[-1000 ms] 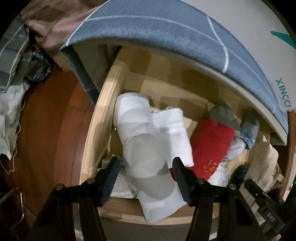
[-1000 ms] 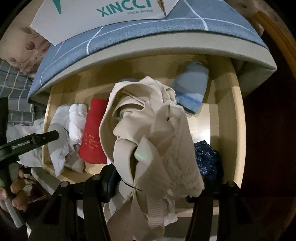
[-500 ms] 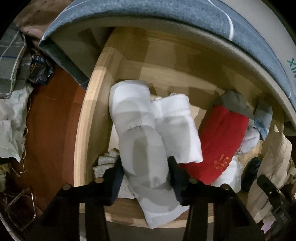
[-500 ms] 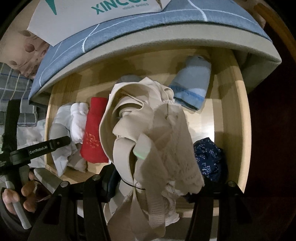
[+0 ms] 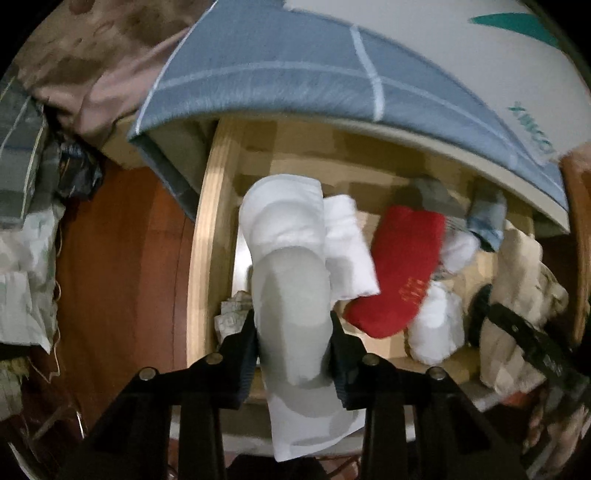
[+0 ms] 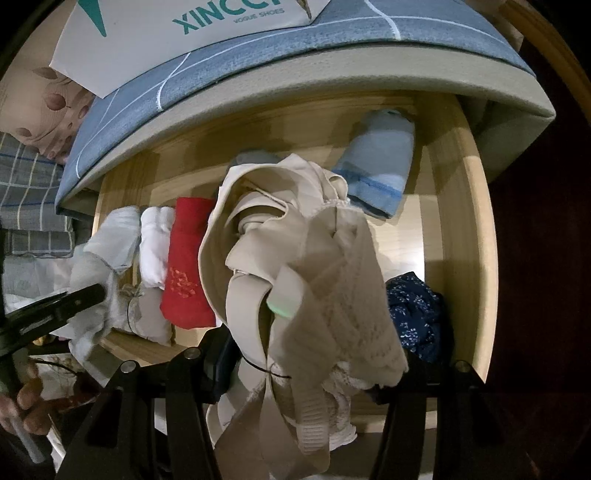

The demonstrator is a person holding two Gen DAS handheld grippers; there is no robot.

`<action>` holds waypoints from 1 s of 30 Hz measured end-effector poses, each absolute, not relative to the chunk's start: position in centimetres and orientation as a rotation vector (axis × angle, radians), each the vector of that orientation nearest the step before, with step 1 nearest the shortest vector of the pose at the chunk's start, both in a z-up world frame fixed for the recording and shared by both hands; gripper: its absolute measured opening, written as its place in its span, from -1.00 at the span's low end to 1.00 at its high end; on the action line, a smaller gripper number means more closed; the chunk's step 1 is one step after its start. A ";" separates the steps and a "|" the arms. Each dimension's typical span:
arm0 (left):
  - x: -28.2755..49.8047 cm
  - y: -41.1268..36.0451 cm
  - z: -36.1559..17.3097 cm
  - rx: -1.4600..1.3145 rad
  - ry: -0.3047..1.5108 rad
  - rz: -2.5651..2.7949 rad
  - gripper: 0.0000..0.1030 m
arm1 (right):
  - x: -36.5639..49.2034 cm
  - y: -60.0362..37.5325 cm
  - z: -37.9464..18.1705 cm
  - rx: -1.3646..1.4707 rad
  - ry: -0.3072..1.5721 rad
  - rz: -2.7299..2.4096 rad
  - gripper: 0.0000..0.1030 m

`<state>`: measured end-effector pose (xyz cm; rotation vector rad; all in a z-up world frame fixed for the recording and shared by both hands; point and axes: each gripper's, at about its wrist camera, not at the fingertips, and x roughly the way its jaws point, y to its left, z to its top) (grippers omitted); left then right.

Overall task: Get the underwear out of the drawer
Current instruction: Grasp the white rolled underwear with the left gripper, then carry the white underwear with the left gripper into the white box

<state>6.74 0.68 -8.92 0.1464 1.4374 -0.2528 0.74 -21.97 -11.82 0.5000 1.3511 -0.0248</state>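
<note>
Gripping Laundry Over the Open Drawer

Closing on a white and grey rolled garment [image 5: 291, 295], the left gripper [image 5: 293, 350] has its jaws pressed against both sides of the roll, which hangs over the front edge of the wooden drawer [image 5: 201, 236] near its left corner. Only the left wrist view shows this grip plainly; it also shows the red-brown floor [image 5: 122, 266] beside the drawer's left wall and a heap of cloth [image 5: 26, 266] at the far left. A white folded piece [image 5: 347, 251] lies touching the roll, and a red garment [image 5: 399, 269] lies just beside that.

The right wrist view gives what the other barely catches: the right gripper [image 6: 314, 369] is clenched on a beige lace garment [image 6: 314, 266], which hangs in a bunch above the drawer's middle and blocks much of the drawer floor behind it. Its jaws are mostly covered by the fabric. Past it, a light blue folded piece [image 6: 380, 173] sits toward the back right corner, and a dark blue patterned bundle [image 6: 417, 317] lies near the front right corner. At the left edge of this view a person's hand [image 6: 26, 402] holds the other tool's handle.

A blue mattress [image 6: 258, 62] overhangs the drawer's back edge, with a white shoe box [image 6: 177, 33] on top.
</note>
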 end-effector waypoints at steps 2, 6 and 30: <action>6.1 0.6 -8.0 0.169 1.422 -0.274 -0.34 | 0.8 -21.9 -11.8 0.499 1.351 -0.027 0.01; 5.1 0.6 -6.2 0.201 1.383 -0.305 -0.34 | 0.8 -21.9 -11.7 0.494 1.348 -0.028 0.01; 7.7 -3.1 13.1 0.296 0.804 -0.434 -0.34 | 0.6 -20.8 -11.2 0.429 1.337 -0.096 0.01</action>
